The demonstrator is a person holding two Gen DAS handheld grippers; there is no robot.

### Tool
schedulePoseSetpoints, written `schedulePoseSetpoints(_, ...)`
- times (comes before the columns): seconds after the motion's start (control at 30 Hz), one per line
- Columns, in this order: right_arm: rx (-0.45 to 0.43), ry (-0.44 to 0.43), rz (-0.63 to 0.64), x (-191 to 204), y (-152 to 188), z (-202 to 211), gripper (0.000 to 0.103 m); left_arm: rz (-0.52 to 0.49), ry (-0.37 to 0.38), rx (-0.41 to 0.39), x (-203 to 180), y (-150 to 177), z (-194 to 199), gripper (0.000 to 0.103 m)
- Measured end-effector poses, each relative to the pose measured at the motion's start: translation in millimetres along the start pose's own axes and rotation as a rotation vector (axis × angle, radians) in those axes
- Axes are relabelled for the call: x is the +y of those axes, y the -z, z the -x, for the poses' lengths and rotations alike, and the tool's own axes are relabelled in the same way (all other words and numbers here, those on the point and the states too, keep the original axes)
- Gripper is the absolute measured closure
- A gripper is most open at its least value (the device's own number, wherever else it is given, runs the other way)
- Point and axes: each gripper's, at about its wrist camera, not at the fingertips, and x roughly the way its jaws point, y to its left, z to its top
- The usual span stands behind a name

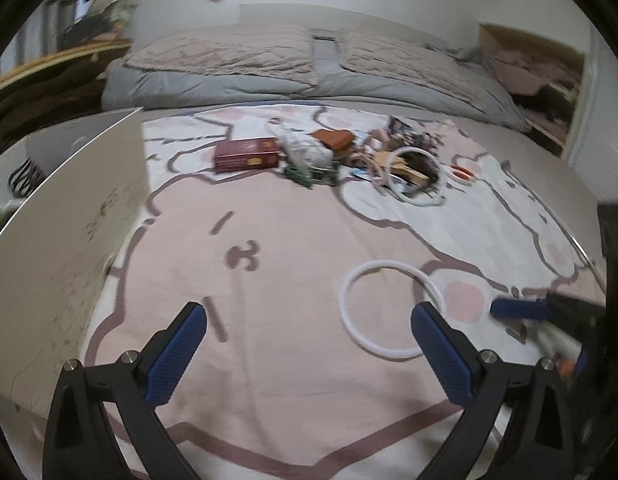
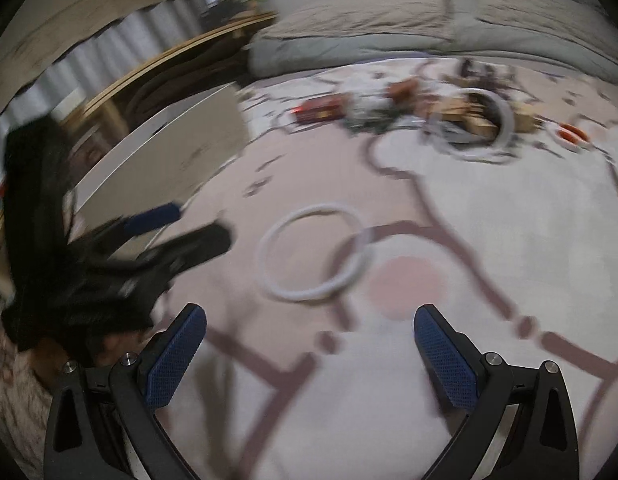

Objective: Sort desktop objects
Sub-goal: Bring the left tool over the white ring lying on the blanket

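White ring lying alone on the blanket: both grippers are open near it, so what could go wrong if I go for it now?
The white ring lies flat on soft blanket, so fingers may snag fabric. The left gripper and right gripper sit close together and could collide. The right wrist view is blurred, so aim may drift.

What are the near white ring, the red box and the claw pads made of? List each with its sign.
Ring: likely plastic or rubber tubing; smooth, matte white, thin and evenly round.
Box: looks like printed cardboard; flat faces, sharp edges, dark red with gold print.
Pads: probably rubber or textured plastic; blue with a fine dotted grip pattern.
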Motion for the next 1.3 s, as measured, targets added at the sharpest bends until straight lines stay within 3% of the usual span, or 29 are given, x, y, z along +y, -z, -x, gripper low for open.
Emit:
schedulePoseSetpoints(0.23,-0.023,0.147,-0.110,-39.1,-2.5,15.0,0.000,-0.078,0.020,0.018,-24.8,-7.3,-6.9,0.000)
schedulePoseSetpoints(0.47,-0.039,0.207,-0.193,-65.5,-1.4,24.7,0.000,-0.136,0.076,0.054,-43.7,-13.1,-20.0,0.000)
schedulePoseSetpoints(0.77,-0.011,0.292,-0.139,-55.4,-1.0,17.5,0.000,-0.184,0.026,0.135,-58.7,-6.5,-50.0,0.000)
schedulePoseSetpoints(0.97,-0.011,0.323,-0.156,-58.0,-0.2,16.8,0.000,-0.159,0.007,0.177,-53.1,-5.5,-63.9,0.000)
schedulePoseSetpoints(1.3,0.038,0.525,-0.133,-56.4,2.0,6.1,0.000,-0.069,0.044,0.207,-37.6,-1.7,-72.7,0.000)
